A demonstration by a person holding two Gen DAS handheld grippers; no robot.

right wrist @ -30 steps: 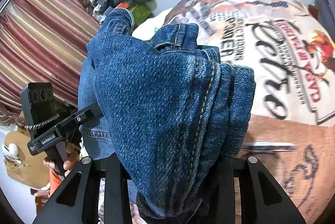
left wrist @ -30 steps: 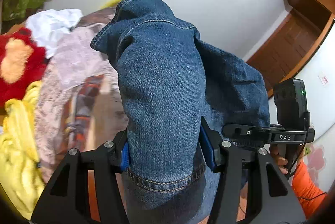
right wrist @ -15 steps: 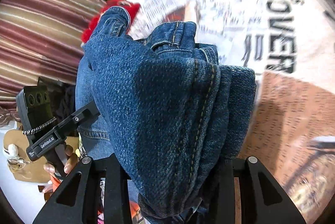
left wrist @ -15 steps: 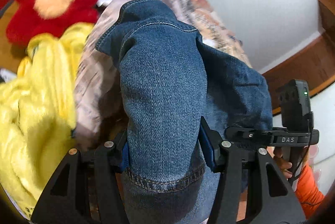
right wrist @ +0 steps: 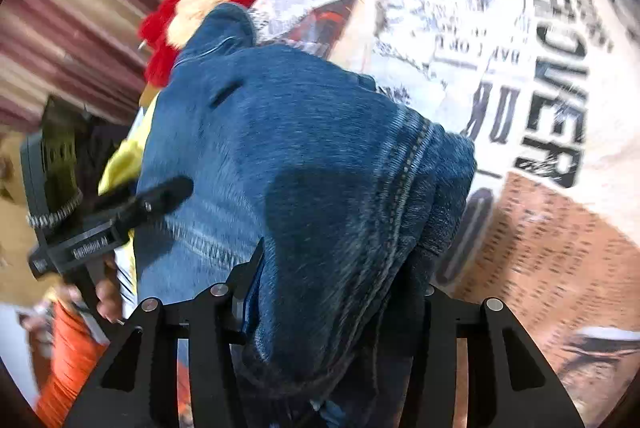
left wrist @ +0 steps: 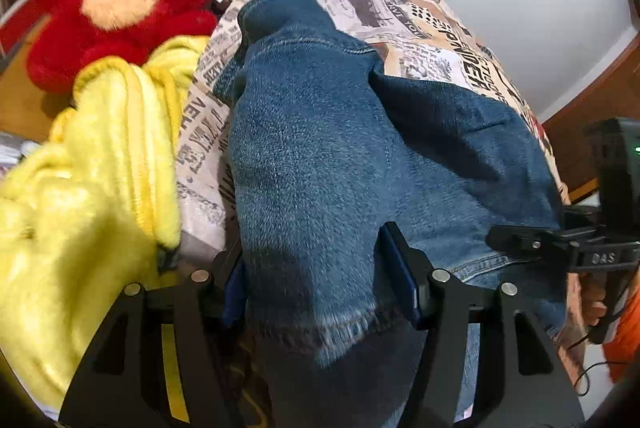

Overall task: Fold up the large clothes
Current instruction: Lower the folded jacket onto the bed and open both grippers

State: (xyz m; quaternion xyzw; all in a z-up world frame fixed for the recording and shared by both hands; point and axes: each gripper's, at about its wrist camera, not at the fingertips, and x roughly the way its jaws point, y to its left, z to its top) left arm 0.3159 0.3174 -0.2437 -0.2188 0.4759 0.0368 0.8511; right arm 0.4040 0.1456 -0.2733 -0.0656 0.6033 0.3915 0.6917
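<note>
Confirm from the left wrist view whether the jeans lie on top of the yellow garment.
No, the jeans rest on the printed sheet, beside the yellow garment.

A lived-in bedroom at home: a bed under a newspaper-print bedspread (left wrist: 420,40), a red plush toy (left wrist: 116,8) and a yellow fleece blanket (left wrist: 88,164) heaped at its left, striped maroon curtains (right wrist: 68,28) beyond, a wooden door (left wrist: 600,100) far right.
</note>
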